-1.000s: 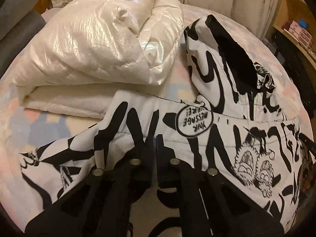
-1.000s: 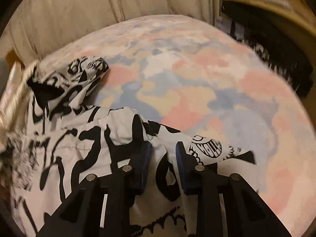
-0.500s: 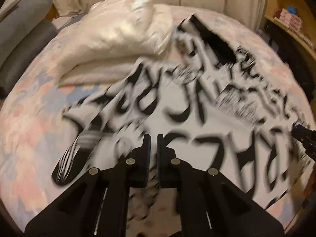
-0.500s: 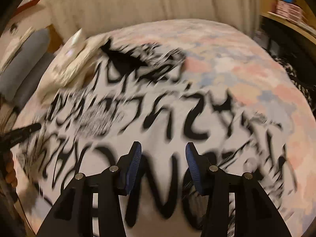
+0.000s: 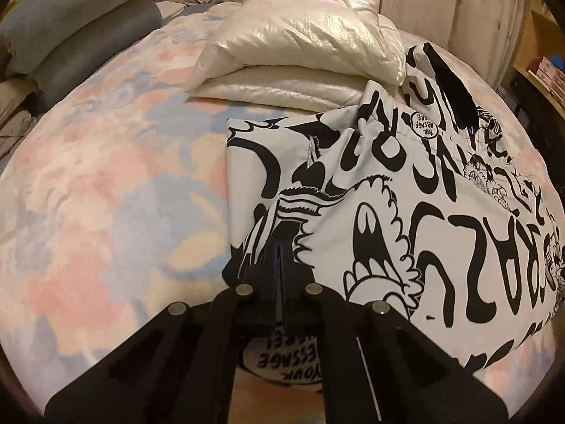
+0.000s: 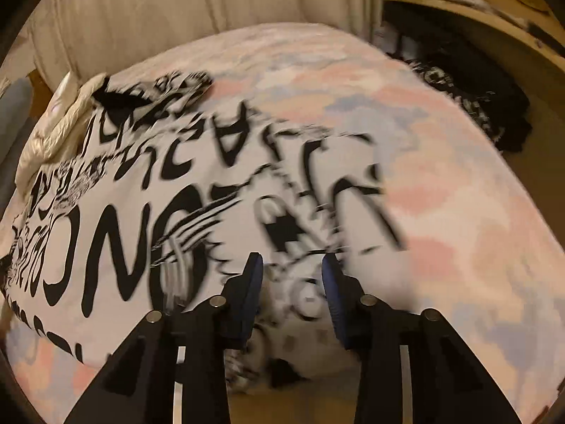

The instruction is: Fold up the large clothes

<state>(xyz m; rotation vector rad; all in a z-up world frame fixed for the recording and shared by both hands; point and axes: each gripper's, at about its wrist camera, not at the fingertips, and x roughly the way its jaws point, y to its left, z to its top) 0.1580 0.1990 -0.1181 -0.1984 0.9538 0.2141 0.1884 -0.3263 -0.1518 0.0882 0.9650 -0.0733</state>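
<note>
A large white hooded garment with black cartoon lettering (image 5: pixel 406 183) lies spread on the bed, hood toward the far side. My left gripper (image 5: pixel 280 247) is shut on the garment's near left edge, where a sleeve lies folded over the body. In the right wrist view the garment (image 6: pixel 159 212) is motion-blurred. My right gripper (image 6: pixel 292 275) is open over the garment's near right part, jaws wide apart, holding nothing.
The bed has a pastel pink and blue cover (image 5: pixel 106 194). A folded shiny cream puffer jacket (image 5: pixel 303 46) lies at the far side, touching the garment. Grey pillows (image 5: pixel 70 35) at far left. A wooden desk (image 6: pixel 494 35) and dark clothing (image 6: pixel 476 99) stand to the right.
The garment was pulled toward me and spread flat. My left gripper stayed shut on its edge. My right gripper opened and let go of the cloth.
</note>
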